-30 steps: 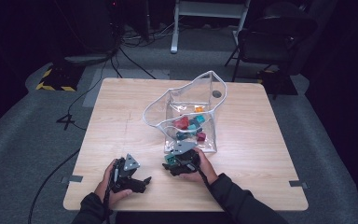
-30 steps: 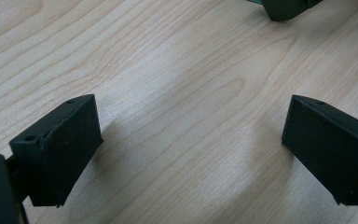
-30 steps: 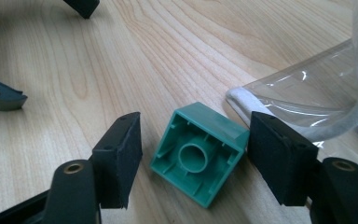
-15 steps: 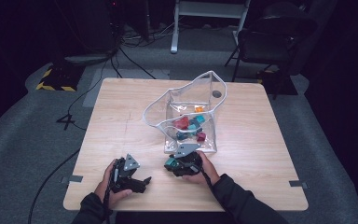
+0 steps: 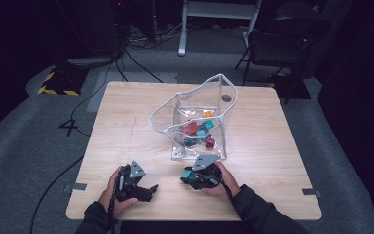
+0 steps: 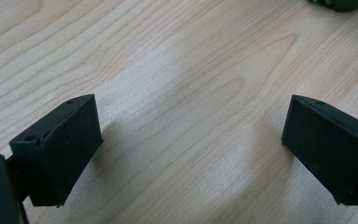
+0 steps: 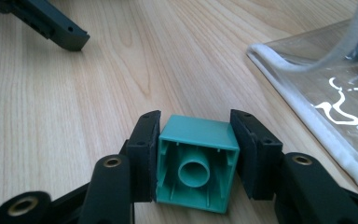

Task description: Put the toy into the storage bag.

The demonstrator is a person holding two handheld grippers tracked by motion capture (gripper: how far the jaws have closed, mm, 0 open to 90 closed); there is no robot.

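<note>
The right tongs [image 7: 195,144] are gripping a teal toy brick [image 7: 196,163], its hollow underside turned toward their own camera, with both pads pressing flat against its two sides. Those jaws have just been closing, and the brick is sitting squarely between them, low over the bench [image 5: 126,122]. From above, the right tongs [image 5: 187,176] are lying in the person's right hand [image 5: 224,180] near the near edge of the bench, just in front of a clear plastic bag [image 5: 195,122], with the teal brick [image 5: 188,174] showing at their left tip. The bag is standing open toward the middle of the bench and is holding a handful of red, teal and orange bricks [image 5: 197,131]. In the right gripper view, the bag's white-edged corner [image 7: 307,93] is lying just to the right of the held brick.

The left tongs [image 5: 148,189] are resting in the left hand [image 5: 112,190], further left along the near edge and well apart from the bag. Their jaws are standing wide with nothing but bare wood between them [image 6: 191,154].
</note>
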